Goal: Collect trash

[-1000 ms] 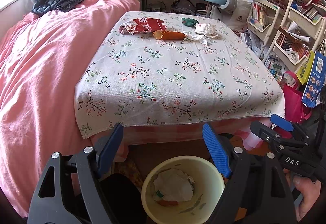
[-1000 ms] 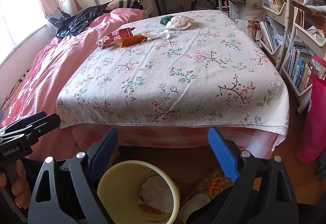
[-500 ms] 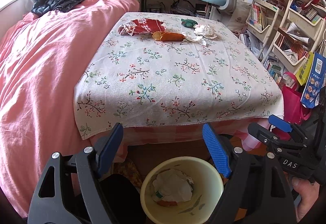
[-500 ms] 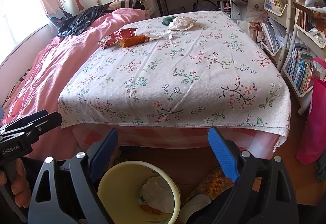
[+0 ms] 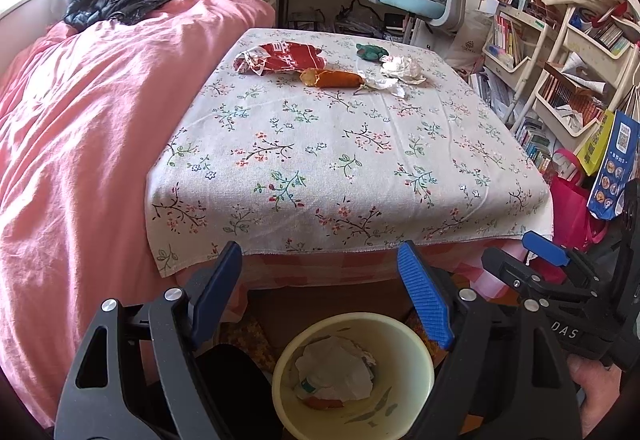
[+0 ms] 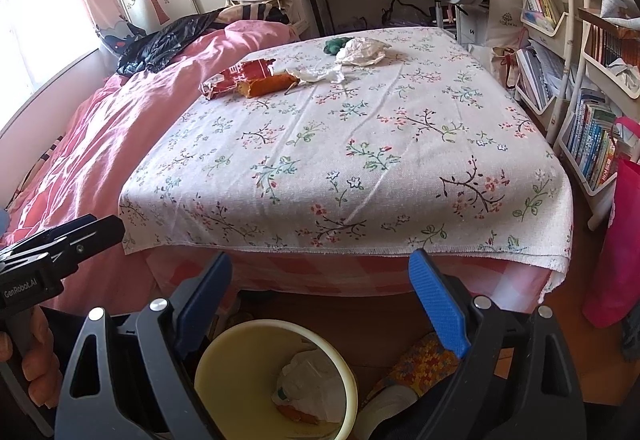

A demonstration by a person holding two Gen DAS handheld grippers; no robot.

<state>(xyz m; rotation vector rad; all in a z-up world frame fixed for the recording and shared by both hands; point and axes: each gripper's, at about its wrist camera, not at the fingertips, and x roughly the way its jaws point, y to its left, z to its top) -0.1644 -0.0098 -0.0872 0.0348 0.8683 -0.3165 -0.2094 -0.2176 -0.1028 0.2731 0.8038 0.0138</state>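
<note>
**Mei:** Bedroom clutter all round, and a floral cloth [image 5: 344,159] spread flat ahead of both claws. Where's the trash?

**Jun:** At the far end of the cloth, well beyond the left gripper [image 5: 320,304]. Going left to right: red snack wrapper [image 5: 280,57], orange wrapper [image 5: 332,78] just beside it, a white scrap [image 5: 384,84] touching the orange one's end, a green wad [image 5: 371,51] behind, then crumpled white paper [image 5: 402,67].

**Mei:** And the claws?

**Jun:** Both spread wide, holding nothing. The right gripper [image 6: 324,296] hangs level with the left, over the near edge. The yellow bin [image 5: 420,360] sits on the floor below and between the blue pads, with paper already inside.

**Mei:** So the next reach?

**Jun:** I'd guess each claw goes forward to the piece ahead of it: left for the red wrapper, right for the crumpled paper. Come in low, pinch the bulk rather than a loose corner, and avoid snagging the cloth. Thin foil may slip, so close fully before lifting back.
</note>
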